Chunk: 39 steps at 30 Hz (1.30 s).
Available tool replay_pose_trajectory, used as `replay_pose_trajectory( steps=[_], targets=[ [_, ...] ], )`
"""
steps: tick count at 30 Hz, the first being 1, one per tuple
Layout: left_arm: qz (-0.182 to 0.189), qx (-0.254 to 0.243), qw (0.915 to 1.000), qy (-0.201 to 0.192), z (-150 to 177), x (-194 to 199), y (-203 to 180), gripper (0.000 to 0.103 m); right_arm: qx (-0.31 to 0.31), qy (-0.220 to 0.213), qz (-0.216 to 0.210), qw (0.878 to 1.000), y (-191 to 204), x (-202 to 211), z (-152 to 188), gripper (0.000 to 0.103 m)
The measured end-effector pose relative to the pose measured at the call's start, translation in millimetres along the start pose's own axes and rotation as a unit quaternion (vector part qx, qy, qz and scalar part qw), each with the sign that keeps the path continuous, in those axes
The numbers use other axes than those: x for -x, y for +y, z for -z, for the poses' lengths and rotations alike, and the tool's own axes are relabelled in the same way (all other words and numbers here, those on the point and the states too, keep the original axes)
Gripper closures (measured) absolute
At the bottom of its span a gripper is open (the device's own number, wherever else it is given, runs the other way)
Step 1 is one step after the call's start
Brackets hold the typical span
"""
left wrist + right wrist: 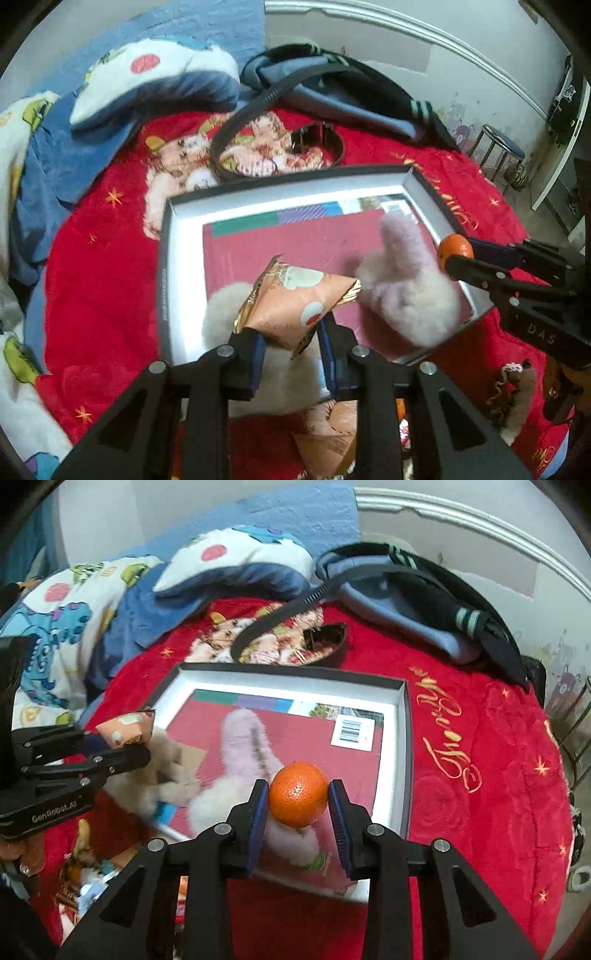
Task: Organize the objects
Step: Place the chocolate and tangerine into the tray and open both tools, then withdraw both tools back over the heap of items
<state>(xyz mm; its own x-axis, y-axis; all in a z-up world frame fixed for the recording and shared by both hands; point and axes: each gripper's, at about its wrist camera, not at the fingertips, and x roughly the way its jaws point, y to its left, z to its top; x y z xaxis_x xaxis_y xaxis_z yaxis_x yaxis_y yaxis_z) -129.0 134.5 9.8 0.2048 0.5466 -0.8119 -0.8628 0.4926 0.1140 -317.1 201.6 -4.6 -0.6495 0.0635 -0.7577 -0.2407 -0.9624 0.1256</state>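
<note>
Left hand-held gripper (pixel 291 338) clamps snack packet (pixel 295 299) | right hand-held gripper (pixel 298 801) grips orange (pixel 298 794) | barcode (pixel 352 731) right view only

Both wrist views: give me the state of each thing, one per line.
left claw: shut on snack packet, held above the box.
right claw: shut on orange, over the box.
box: open, lidless, on the red blanket.
pink plush: lying inside the box.
belt: loosely coiled behind the box.
</note>
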Motion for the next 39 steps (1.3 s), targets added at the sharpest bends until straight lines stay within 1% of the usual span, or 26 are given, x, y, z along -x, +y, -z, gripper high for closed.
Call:
replay_pose_trajectory(
  steps=[2,5,8,13,17,19,20,22,23,24,27,31,34,39],
  targets=[
    [-0.004,-0.001,1.0,-0.009,-1.4,-3.0,-0.5,0.078,-0.004,0.006,0.002,1.0,-3.5,-10.4,0.6,0.071],
    [0.011,0.017,0.9997,-0.01,-6.1,-7.4,2.3,0.078,-0.005,0.01,0.0,1.0,-5.3,-18.3,1.8,0.071],
    [0.006,0.013,0.9998,-0.012,-8.1,-10.4,1.3,0.077,0.007,0.017,0.004,1.0,-2.9,-25.6,2.4,0.071],
    [0.011,0.035,0.9993,-0.001,-12.5,-9.3,4.8,0.076,0.015,0.022,0.013,1.0,-2.0,-28.5,0.9,0.069],
    [0.002,0.023,0.9997,0.007,-12.3,-8.3,-0.2,0.076,0.009,0.024,0.017,1.0,-4.3,-26.6,0.0,0.069],
    [-0.008,0.019,0.9997,0.013,-11.9,-6.9,-2.7,0.075,0.001,0.018,0.019,1.0,-6.3,-22.6,-1.3,0.069],
    [-0.017,0.02,0.9995,0.017,-12.4,-6.2,-3.1,0.073,-0.006,0.012,0.018,1.0,-8.0,-18.3,-2.6,0.067],
    [-0.027,0.026,0.9991,0.021,-12.6,-3.7,-2.8,0.066,-0.012,0.006,0.018,1.0,-8.8,-12.0,-5.7,0.065],
    [-0.027,0.027,0.9991,0.02,-12.6,-1.7,-2.1,0.062,-0.014,0.001,0.018,1.0,-8.9,-6.3,-7.4,0.065],
    [-0.023,0.028,0.9992,0.019,-12.7,1.4,-0.9,0.06,-0.014,-0.004,0.017,1.0,-8.5,-1.8,-8.2,0.065],
    [-0.013,0.04,0.999,0.018,-12.6,8.4,3.5,0.06,-0.018,-0.016,0.007,1.0,-6.5,13.7,-7.0,0.065],
    [-0.003,0.047,0.9987,0.021,-13.2,16.6,8.1,0.059,-0.018,-0.018,0.001,1.0,-2.9,27.4,-1.5,0.065],
    [0.003,0.043,0.9988,0.025,-12.7,23.7,8.7,0.059,-0.017,-0.014,-0.004,1.0,-0.2,39.1,6.7,0.065],
    [0.005,0.02,0.9995,0.022,-6.8,42.2,9.3,0.059,-0.007,-0.013,-0.005,1.0,7.5,61.5,19.2,0.065]
  ],
)
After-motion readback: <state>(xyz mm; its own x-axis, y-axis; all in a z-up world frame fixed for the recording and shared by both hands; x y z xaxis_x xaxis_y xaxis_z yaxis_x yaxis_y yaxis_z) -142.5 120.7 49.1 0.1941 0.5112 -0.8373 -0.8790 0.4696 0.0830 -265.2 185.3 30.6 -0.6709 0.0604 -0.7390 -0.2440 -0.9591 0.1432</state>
